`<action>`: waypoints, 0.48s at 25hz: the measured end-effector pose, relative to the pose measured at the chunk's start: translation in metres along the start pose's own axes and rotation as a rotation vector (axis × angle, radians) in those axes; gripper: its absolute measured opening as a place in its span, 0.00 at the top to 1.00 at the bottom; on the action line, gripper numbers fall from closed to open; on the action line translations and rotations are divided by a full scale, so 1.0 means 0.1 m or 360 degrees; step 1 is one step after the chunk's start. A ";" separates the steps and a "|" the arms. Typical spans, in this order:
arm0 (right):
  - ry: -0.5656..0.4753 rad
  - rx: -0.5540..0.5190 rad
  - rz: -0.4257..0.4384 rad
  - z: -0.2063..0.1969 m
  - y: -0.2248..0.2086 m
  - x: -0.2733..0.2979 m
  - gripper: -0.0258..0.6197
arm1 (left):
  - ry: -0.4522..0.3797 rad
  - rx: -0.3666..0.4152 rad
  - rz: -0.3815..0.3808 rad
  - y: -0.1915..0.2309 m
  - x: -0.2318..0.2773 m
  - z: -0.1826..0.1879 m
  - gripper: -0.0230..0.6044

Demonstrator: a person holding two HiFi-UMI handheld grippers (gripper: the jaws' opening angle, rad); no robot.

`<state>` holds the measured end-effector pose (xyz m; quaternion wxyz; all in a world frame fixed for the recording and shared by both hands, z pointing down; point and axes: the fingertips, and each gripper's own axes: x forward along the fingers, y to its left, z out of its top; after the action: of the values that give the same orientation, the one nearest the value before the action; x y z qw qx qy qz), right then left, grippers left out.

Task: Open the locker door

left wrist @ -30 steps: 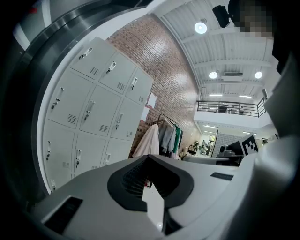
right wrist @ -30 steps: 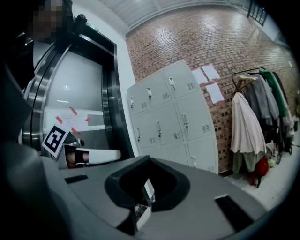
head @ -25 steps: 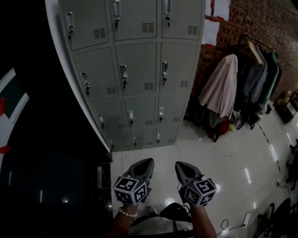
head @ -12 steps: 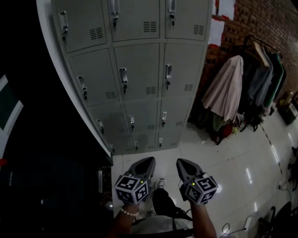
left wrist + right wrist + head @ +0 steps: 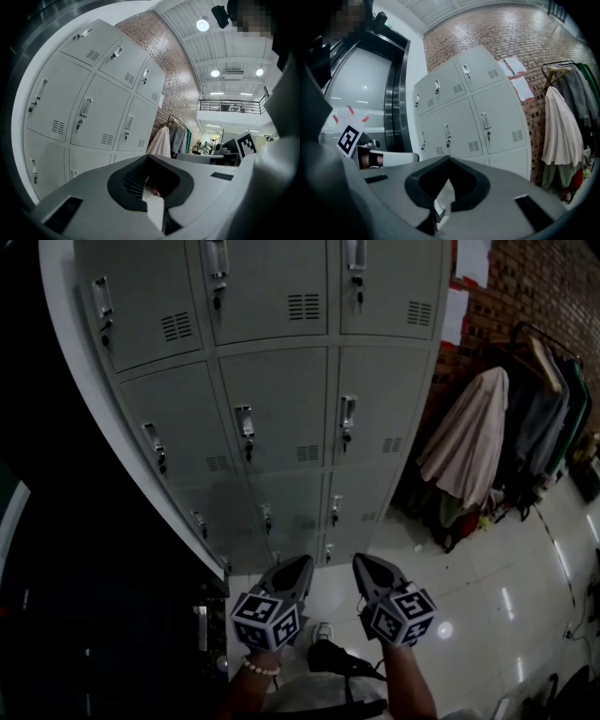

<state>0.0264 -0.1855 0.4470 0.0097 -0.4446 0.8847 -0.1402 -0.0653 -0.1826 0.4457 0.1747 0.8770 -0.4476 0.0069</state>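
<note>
Jaws clenched and empty on left gripper (image 5: 296,568) and right gripper (image 5: 364,568). Lockers (image 5: 281,390) well ahead of both tips. Best to close in first, part one pair, clamp a handle (image 5: 348,414), then pull straight back.

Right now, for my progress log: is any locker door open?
All shut: every visible locker door sits flush, none swung out.

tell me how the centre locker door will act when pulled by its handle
The locker door looks like thin sheet metal, so probably stiff yet light. Its handle sits on the left edge, so it likely swings on right-side hinges.
</note>
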 end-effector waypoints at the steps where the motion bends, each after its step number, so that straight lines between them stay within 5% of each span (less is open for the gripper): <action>1: -0.0001 -0.0001 0.0003 0.04 -0.08 0.10 0.95 | -0.0002 0.0002 0.0006 0.07 0.10 0.03 0.98; 12: -0.0081 -0.0074 0.0030 0.53 -0.88 1.06 0.93 | -0.0012 0.0072 0.0069 0.68 1.15 0.49 0.98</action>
<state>0.0390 -0.3316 0.4297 0.0233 -0.4397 0.8913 -0.1082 -0.0566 -0.3245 0.4398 0.1530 0.8708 -0.4668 0.0176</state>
